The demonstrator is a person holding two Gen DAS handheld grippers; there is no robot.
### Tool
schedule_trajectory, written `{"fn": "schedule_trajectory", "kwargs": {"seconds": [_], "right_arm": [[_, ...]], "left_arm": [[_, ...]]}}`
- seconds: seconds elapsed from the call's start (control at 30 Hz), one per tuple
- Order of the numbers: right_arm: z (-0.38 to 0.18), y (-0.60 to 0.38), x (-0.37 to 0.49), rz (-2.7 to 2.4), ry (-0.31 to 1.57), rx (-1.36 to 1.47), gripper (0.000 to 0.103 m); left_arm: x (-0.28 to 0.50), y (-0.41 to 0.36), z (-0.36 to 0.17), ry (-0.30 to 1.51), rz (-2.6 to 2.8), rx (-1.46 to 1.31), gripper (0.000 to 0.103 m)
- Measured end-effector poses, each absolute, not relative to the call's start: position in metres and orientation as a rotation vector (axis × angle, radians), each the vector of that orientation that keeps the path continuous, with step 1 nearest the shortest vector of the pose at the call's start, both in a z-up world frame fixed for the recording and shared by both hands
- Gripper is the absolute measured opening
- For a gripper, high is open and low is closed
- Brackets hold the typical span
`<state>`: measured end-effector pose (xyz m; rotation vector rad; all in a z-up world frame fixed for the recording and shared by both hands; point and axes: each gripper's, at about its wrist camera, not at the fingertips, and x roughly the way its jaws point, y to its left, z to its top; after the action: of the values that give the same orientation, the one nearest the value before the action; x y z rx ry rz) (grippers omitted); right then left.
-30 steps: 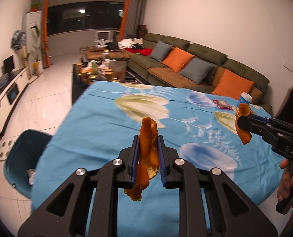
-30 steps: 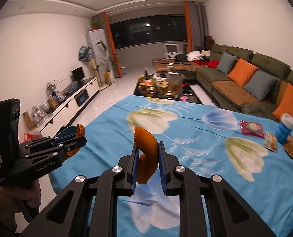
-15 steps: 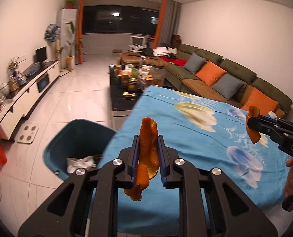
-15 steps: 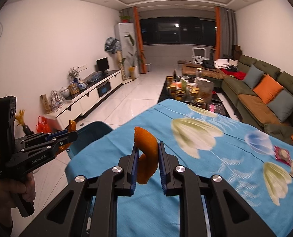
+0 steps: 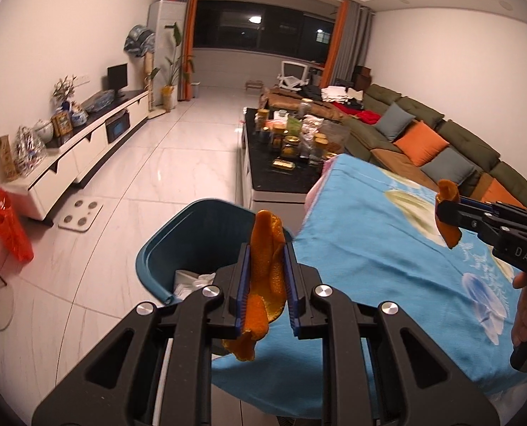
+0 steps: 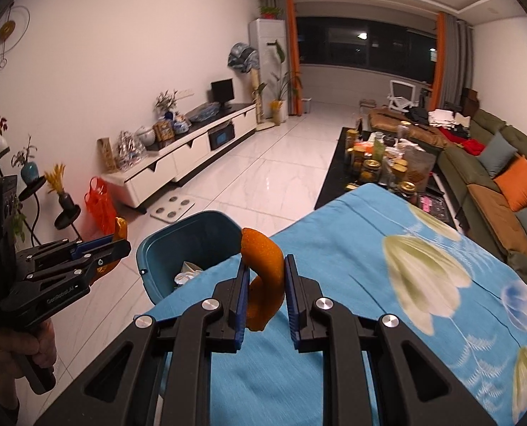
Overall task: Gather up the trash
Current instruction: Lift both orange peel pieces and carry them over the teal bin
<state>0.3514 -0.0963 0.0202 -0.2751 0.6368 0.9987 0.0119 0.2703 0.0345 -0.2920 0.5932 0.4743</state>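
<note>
Both tools carry a piece of orange peel toward the teal trash bin (image 5: pixel 178 245), which stands on the white tiled floor just beside the corner of the table (image 6: pixel 352 284) with the blue flowered cloth; I judge the bin is put there so that trash from the table can go down into it with only a short reach. Some white crumpled paper (image 5: pixel 192 280) already lies at the bottom of the bin. The left hand-held gripper (image 5: pixel 266 284) is closed narrow on a wrinkled peel (image 5: pixel 263 269), which stands upright between the blue pads and hangs out a little under them; in its own view the peel is in front of the bin's near rim, so this one seems closest to the drop. The right hand-held gripper (image 6: pixel 265 293) also holds narrow on a curved, smooth peel (image 6: pixel 263 269), pinched at its lower part while the upper end bends to the left. It is above the edge of the table and the bin is ahead of it to the left. Each peel is gripped by the middle with the ends free, probably so that it falls clean when the jaws open. The next step, as I judge, is to bring each tool over the open mouth of the bin and release; a sticky peel may cling to a pad
</note>
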Motion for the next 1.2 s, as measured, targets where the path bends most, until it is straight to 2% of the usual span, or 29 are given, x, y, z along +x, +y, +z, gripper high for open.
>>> {"fn": "schedule_trajectory", "kwargs": {"seconds": [1.2], "right_arm": [[-0.051, 0.091, 0.372, 1.168, 0.877, -0.524, 0.017]], "left_arm": [[0.096, 0.370, -0.077, 0.765, 0.506, -0.458, 0.018]]}}
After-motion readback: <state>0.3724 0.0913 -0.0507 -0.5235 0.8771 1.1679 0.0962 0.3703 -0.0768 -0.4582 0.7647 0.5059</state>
